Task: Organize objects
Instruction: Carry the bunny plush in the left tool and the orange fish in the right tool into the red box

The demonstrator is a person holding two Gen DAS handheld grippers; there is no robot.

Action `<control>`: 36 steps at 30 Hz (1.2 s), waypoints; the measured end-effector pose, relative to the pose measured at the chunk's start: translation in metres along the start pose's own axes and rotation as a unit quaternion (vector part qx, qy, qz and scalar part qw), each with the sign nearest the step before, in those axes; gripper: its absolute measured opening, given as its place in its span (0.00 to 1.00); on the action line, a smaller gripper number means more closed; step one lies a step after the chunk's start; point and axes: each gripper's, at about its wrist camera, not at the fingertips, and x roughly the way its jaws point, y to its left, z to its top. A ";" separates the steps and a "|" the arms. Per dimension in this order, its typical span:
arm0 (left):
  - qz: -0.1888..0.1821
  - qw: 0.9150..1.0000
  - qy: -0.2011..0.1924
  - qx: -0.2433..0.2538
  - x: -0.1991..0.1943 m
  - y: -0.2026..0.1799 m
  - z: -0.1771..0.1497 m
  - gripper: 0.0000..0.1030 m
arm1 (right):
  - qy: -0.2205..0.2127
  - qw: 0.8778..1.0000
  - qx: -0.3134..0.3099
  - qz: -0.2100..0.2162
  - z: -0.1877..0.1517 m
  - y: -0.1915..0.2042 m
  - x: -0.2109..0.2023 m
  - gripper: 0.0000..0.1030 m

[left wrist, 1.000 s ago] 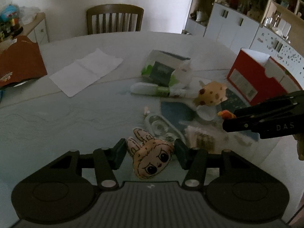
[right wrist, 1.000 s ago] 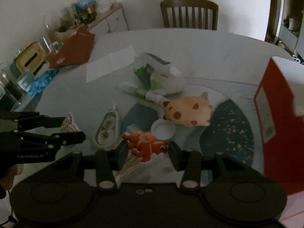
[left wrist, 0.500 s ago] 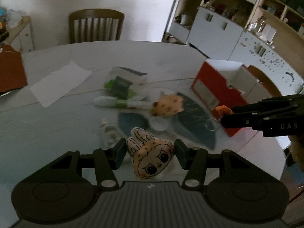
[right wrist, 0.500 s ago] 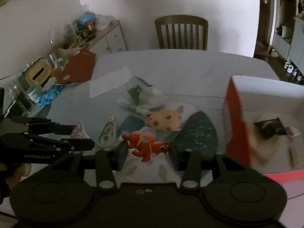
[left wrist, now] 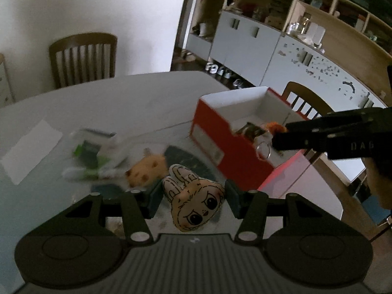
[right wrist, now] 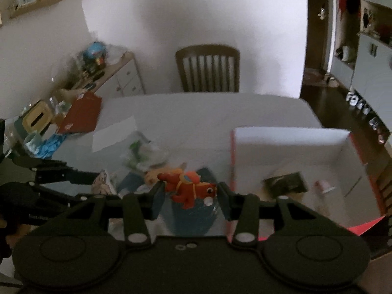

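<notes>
My left gripper (left wrist: 193, 197) is shut on a beige bunny-eared plush face (left wrist: 196, 203) and holds it above the table. My right gripper (right wrist: 189, 192) is shut on a red dragon keychain toy (right wrist: 188, 187) and holds it in the air beside the left wall of the red shoebox (right wrist: 291, 137). In the left wrist view the right gripper (left wrist: 279, 134) hangs over the box's near corner, the toy's key ring (left wrist: 263, 150) dangling. The box (left wrist: 220, 134) holds a dark packet (right wrist: 286, 183) and small items.
On the table lie a spotted yellow plush (left wrist: 147, 169), a green-and-white packet (left wrist: 93, 152), a white paper sheet (left wrist: 29, 147) and a dark blue mat (left wrist: 188, 159). Wooden chairs (right wrist: 208, 68) stand behind the table. A red folder (right wrist: 80, 115) lies far left.
Both grippers have risen and swung right toward the red shoebox, each still holding its toy. The right gripper now hangs at the box's edge, with the box interior in view.
</notes>
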 end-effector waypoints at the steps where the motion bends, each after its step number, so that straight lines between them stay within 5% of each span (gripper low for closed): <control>1: -0.002 1.000 -0.001 0.003 0.003 -0.005 0.003 0.53 | -0.004 1.000 0.001 -0.003 0.002 -0.007 -0.003 0.45; 15: -0.011 0.998 0.005 0.058 0.065 -0.084 0.049 0.53 | -0.021 0.998 0.012 -0.062 0.014 -0.113 -0.013 0.45; 33: 0.014 0.991 0.054 0.118 0.170 -0.163 0.077 0.53 | 0.048 0.994 0.036 -0.093 -0.024 -0.206 0.035 0.45; 36: 0.021 0.990 0.071 0.119 0.189 -0.168 0.079 0.53 | 0.062 0.994 0.026 -0.092 -0.028 -0.212 0.044 0.29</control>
